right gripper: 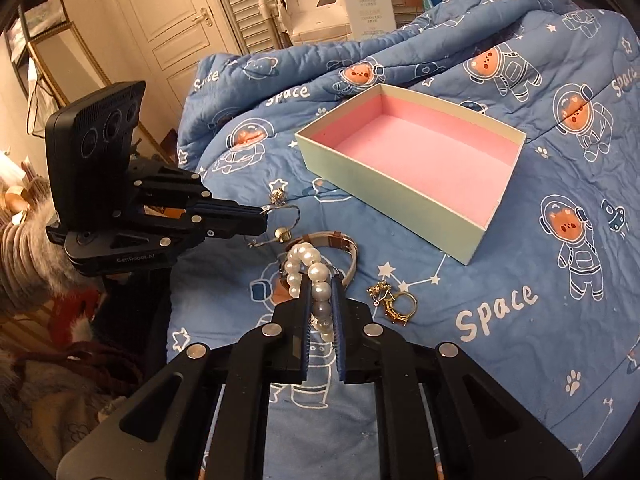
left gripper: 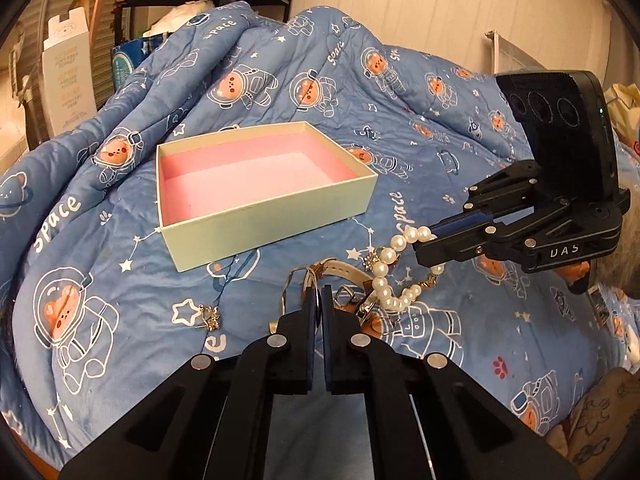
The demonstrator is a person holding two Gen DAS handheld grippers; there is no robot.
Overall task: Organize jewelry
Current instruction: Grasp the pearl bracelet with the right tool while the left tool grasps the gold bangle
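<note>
box (left gripper: pixel 256 184) empty, nothing stowed yet | right gripper (right gripper: pixel 323 292) clenched on pearls (right gripper: pixel 316 280), lifting off quilt (left gripper: pixel 400 100) | left gripper (left gripper: pixel 319 300) pinching thin bangle (right gripper: pixel 280 220) | watch (right gripper: pixel 340 240), rings (right gripper: pixel 396 304), charm (left gripper: pixel 210 317) left on quilt

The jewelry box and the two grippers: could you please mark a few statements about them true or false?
1. The right gripper is shut on the pearl bracelet. True.
2. The box already holds the watch. False: only its pink lining shows, and the watch lies on the blue quilt.
3. The left gripper is shut on a thin wire bangle. True.
4. The gold rings lie inside the box. False: they lie on the quilt, in front of the box.
5. The box has its lid on. False: it is open at the top.
</note>
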